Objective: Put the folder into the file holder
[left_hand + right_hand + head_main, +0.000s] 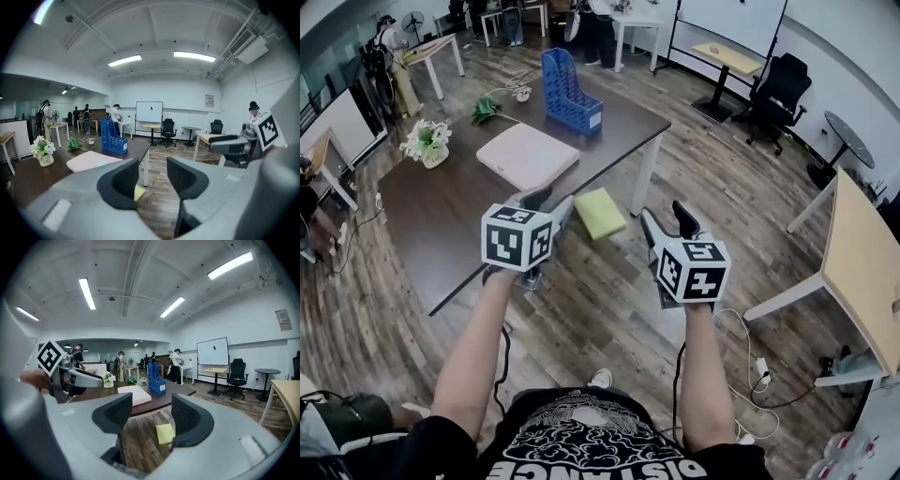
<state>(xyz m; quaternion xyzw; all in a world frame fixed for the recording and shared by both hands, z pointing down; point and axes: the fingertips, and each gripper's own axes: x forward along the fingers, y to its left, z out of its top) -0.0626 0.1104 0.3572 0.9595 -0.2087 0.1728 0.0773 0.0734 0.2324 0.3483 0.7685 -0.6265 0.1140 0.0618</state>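
Two tools hang over the wooden floor (609,319) off the near right edge of the dark brown surface (441,225). The left tool (548,204) and the right tool (667,220) are both released, jaws apart with nothing between them. The pale pink flat folder (528,155) lies on the surface, and the blue slotted plastic file holder (570,92) stands just beyond it near the far edge. A yellow-green flat rectangle (600,213) lies on the floor near the tools.

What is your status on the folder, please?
Left gripper and right gripper open, empty. Pink folder flat on table, blue file holder upright beyond it. Yellow pad on floor, not blocking.
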